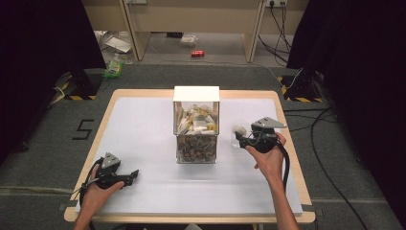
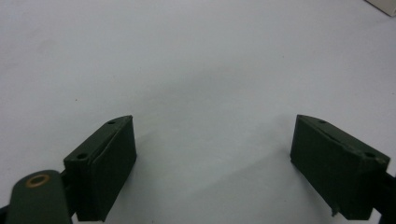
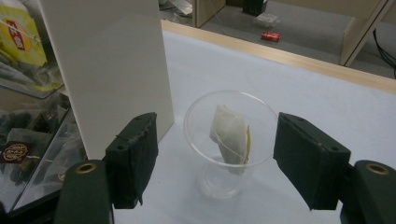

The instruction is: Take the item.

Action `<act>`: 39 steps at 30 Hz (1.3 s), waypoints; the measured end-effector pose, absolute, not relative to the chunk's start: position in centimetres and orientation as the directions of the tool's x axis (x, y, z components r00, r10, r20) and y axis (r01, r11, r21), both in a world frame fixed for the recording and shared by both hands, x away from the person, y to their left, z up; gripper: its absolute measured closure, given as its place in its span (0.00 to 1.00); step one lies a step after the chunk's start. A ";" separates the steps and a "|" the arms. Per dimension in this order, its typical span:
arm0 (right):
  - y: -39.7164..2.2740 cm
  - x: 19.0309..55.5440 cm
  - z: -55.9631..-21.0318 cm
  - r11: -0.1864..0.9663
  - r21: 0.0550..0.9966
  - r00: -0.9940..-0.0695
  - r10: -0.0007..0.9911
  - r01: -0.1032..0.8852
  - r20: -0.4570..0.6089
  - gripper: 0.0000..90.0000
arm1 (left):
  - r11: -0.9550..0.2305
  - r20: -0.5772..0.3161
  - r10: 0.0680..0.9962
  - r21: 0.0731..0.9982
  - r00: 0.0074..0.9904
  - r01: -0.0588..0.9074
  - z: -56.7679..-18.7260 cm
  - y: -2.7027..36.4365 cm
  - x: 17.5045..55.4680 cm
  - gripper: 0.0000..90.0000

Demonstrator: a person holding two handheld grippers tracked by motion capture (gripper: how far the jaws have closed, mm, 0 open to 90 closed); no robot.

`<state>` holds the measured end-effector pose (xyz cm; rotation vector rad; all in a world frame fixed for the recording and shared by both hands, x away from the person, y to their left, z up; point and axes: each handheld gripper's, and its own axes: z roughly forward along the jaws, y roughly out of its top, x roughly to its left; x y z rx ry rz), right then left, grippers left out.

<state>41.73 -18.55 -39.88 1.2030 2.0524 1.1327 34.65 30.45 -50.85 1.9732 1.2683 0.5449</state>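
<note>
A: On the left, the left tool (image 1: pixel 134 173) rests on the white surface (image 1: pixel 143 139), jaws apart, empty. Centre, the clear box (image 1: pixel 196 125) of tea bags.

B: Right, the right tool (image 3: pixel 215 154) gapes around the plastic cup (image 3: pixel 229 140); a tea bag (image 3: pixel 229 136) stands inside. Pulling away, a jaw may clip the rim and topple it.

A: The bag's tag is hard to make out.

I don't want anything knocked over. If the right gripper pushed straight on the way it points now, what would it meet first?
Most likely the clear plastic cup with the tea bag in it, standing between the open jaws of the right gripper. The white box stands off to one side.
</note>
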 end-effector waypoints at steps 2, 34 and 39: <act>-18.7 41.3 -40.0 0.264 0.850 -0.486 0.874 0.456 -0.010 0.34 | -0.259 -0.030 0.904 0.756 0.427 0.601 -50.8 30.5 34.6 0.15; -20.2 35.9 -45.2 0.275 0.832 -0.493 0.870 0.481 -0.002 0.29 | -0.259 -0.029 0.904 0.756 0.427 0.600 -50.9 30.4 34.6 0.15; -20.3 35.4 -46.1 0.277 0.822 -0.493 0.870 0.498 0.005 0.27 | -0.259 -0.029 0.904 0.756 0.427 0.600 -50.9 30.4 34.6 0.15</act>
